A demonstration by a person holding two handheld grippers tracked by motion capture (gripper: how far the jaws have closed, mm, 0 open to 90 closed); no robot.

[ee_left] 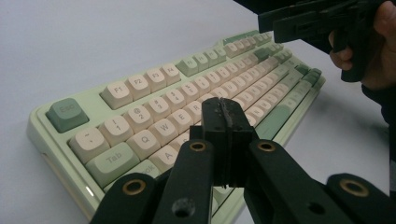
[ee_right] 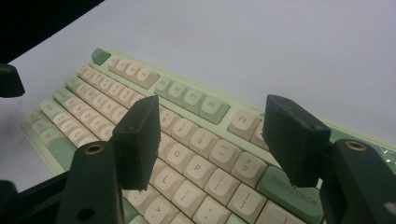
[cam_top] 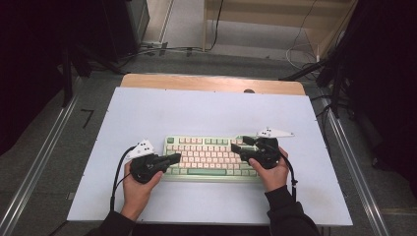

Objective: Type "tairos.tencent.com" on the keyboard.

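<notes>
The keyboard [cam_top: 211,158] lies flat on the desk [cam_top: 147,113], directly between the 2 hand-held grippers. The left hand-held gripper [cam_top: 175,158] has its jaws pressed together with nothing between them, and its tip hovers over the letter keys [ee_left: 154,128] at its end of the board; in the left gripper view the closed tip [ee_left: 223,116] stands just above the Q, W and A area. The right hand-held gripper [cam_top: 237,144] has its jaws wide apart, also empty, and in the right gripper view it [ee_right: 212,140] looks down on the O and P keys, with the Backspace key [ee_right: 292,191] just under its right jaw.

I judge the keyboard to be a stiff plastic body of moderate weight, not fragile as a whole, so it will not bend when someone lifts it. The keycaps look smooth and a little rounded, and I think they are only pushed on, so a jaw that pinches one cap may slip or pull it off. The safer hold seems to be the pale green frame [ee_left: 42,140] at the 2 short ends, each end close to 1 hand-held gripper. The light sheet on the desk looks smooth, so the board may slide if it is pushed from only 1 side.
</notes>
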